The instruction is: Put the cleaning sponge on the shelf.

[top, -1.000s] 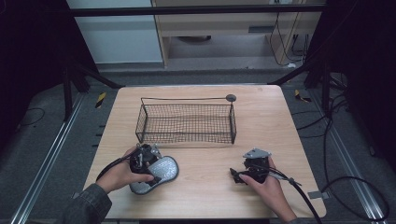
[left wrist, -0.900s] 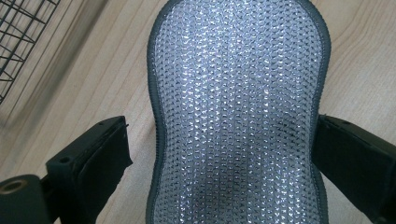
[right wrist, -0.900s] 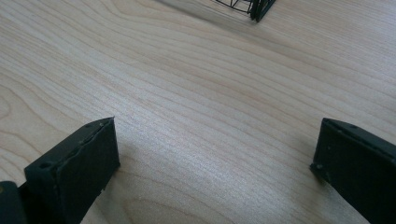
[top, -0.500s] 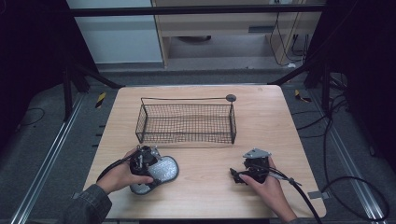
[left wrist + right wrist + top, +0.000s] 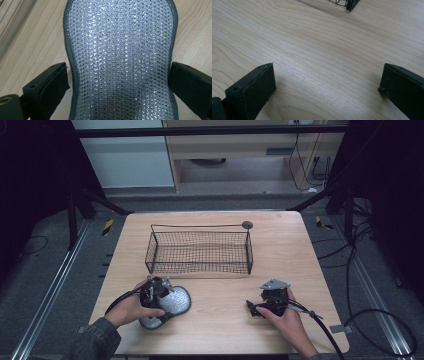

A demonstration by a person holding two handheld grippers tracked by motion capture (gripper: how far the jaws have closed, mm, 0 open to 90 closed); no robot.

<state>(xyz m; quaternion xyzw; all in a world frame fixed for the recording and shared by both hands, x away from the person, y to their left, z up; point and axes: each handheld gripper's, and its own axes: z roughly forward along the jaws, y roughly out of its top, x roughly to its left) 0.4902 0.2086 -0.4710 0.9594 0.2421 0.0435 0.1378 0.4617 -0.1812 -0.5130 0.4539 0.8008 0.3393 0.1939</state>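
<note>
The left tool (image 5: 120, 82) has edged forward over the silver mesh pad (image 5: 120, 57) – jaws apart, straddling its waist, not clamped – on the surface (image 5: 220, 320) before the wire basket (image 5: 199, 251); a grasp looks imminent.

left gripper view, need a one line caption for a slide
Left gripper open, its black jaws straddling the narrow waist of a silver mesh scrubbing pad lying flat on the wooden table.
</note>
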